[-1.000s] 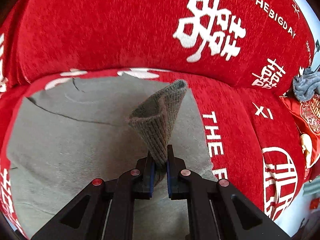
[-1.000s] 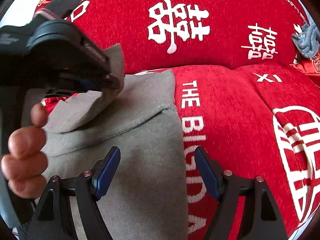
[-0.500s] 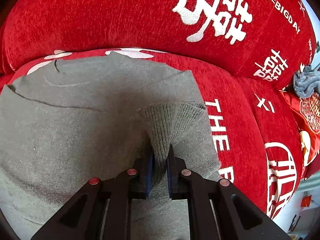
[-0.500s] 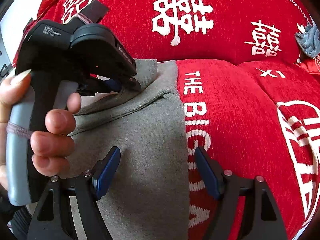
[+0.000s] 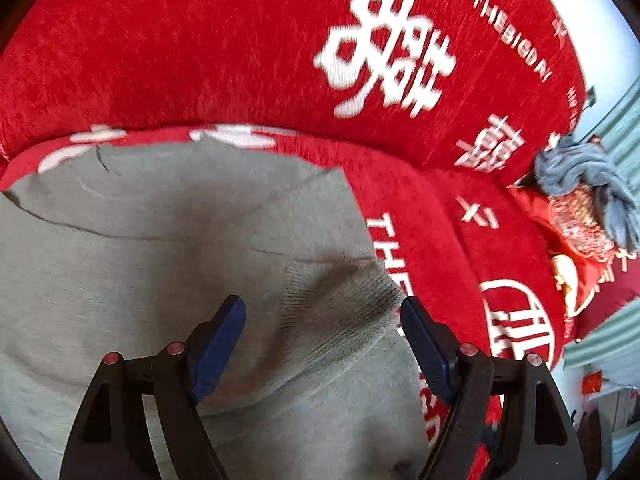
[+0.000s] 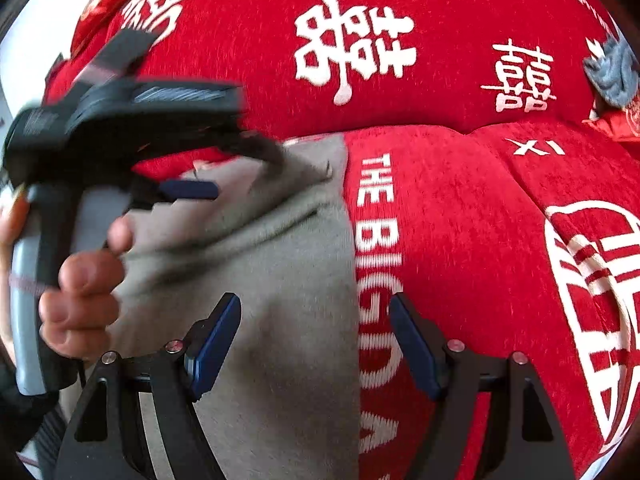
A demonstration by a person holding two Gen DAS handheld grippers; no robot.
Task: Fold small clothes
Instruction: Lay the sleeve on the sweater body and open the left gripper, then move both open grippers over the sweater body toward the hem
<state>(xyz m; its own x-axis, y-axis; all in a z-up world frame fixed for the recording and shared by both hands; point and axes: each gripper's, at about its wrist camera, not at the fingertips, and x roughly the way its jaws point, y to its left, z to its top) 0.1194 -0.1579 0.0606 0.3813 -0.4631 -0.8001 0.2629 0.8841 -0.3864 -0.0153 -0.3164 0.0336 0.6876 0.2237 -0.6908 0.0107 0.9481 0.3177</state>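
Note:
A grey knit sweater (image 5: 152, 264) lies spread on the red sofa seat (image 5: 432, 216). Its sleeve is folded in over the body, and the ribbed cuff (image 5: 340, 304) rests flat near the right edge. My left gripper (image 5: 322, 332) hovers over that cuff; its jaws are opening and the pads no longer press the cuff lying between them. In the right wrist view the same sweater (image 6: 280, 320) fills the lower left. My right gripper (image 6: 314, 340) stands open above its right edge, holding nothing. The left gripper (image 6: 232, 172) appears there blurred, gripped by a person's hand (image 6: 80, 280).
The red sofa backrest (image 5: 200, 52) with white characters rises right behind the sweater. At the far right a blue-grey cloth (image 5: 580, 176) lies on a patterned red cushion (image 5: 576, 220). The same cloth (image 6: 612, 72) shows in the right wrist view.
The left gripper lowered the raised cuff onto the sweater's body, then opened and let it go. The right gripper stayed open and still.

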